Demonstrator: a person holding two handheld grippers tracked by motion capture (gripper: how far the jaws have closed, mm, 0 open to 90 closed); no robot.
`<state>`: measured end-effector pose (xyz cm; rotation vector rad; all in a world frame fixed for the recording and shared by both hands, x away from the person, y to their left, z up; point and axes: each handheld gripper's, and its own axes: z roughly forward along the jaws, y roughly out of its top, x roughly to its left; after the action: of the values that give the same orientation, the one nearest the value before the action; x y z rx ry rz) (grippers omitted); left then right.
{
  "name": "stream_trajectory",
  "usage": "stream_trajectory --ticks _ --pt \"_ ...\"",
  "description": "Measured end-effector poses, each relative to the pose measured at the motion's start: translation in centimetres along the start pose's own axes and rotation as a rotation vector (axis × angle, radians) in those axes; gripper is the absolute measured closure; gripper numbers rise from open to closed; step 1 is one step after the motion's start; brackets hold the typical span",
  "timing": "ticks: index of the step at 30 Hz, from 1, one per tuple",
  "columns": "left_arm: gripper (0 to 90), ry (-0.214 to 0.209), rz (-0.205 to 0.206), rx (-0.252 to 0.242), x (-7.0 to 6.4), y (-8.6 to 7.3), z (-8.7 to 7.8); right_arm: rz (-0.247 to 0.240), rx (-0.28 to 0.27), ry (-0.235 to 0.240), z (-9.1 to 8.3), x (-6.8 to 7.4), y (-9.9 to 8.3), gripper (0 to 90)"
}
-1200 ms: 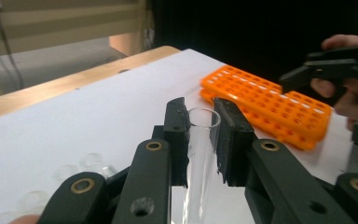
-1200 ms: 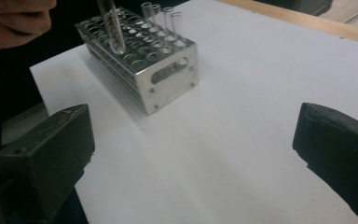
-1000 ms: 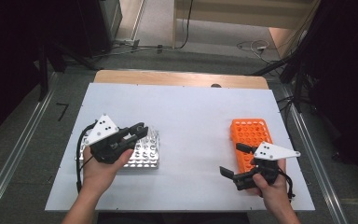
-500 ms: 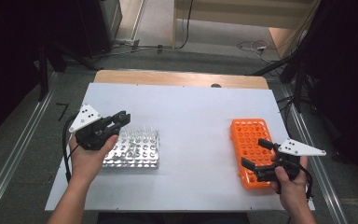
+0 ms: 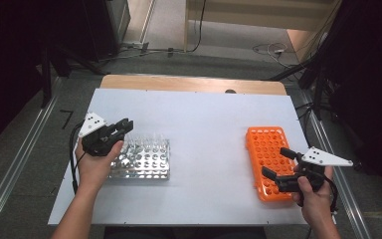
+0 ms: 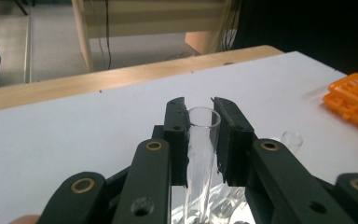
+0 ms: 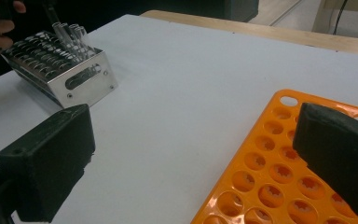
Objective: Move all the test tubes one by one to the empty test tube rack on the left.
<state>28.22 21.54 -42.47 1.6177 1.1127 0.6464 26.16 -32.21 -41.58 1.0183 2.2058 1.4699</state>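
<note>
left gripper: jaws clamped on a clear glass tube, tube upright, open end up between the jaw tips
tube place: over the left end of the metal rack, at the left of the white table
metal rack: holds more clear tubes at its far side
right gripper: jaws wide apart, holding nothing, over the near end of the orange rack
orange rack: flat on the table's right, holes bare
writing: none readable on either rack or the grippers

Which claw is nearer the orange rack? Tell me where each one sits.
Right. The right claw hangs open over the near end of the orange rack. The left claw is far across the table at the metal rack, shut on a glass tube.
</note>
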Motion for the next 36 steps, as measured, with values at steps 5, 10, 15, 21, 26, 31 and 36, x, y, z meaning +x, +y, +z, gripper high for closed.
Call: stream_trajectory --ticks 5,10,15,21,26,31,36 --pt "76.0 -0.005 -0.005 0.059 -0.1 -1.0 0.5 0.004 -0.002 -0.003 0.0 -0.1 0.0 0.0" --pt "74.9 -0.008 0.014 0.120 -0.5 -1.0 0.8 0.006 -0.002 -0.007 -0.1 -0.2 -0.1 0.0" --pt "72.9 -0.009 -0.001 0.132 -0.5 -1.1 0.6 0.006 -0.004 -0.008 -0.1 -0.3 -0.1 0.0" --pt "63.2 -0.034 -0.033 0.085 -0.5 -1.1 -0.6 0.008 -0.012 -0.008 -0.2 -0.5 -0.2 0.0" --pt "46.2 -0.048 -0.044 0.033 -0.8 -1.1 -2.2 0.008 -0.018 -0.011 -0.3 -0.8 -0.3 0.0" --pt "24.0 -0.060 -0.015 -0.004 -1.7 -1.4 -4.1 0.009 -0.024 -0.017 -0.4 -1.3 -0.6 0.0" --pt "12.6 -0.085 -0.002 -0.036 -2.2 -2.1 -5.9 0.001 -0.028 -0.031 -0.5 -1.9 -1.0 0.0"
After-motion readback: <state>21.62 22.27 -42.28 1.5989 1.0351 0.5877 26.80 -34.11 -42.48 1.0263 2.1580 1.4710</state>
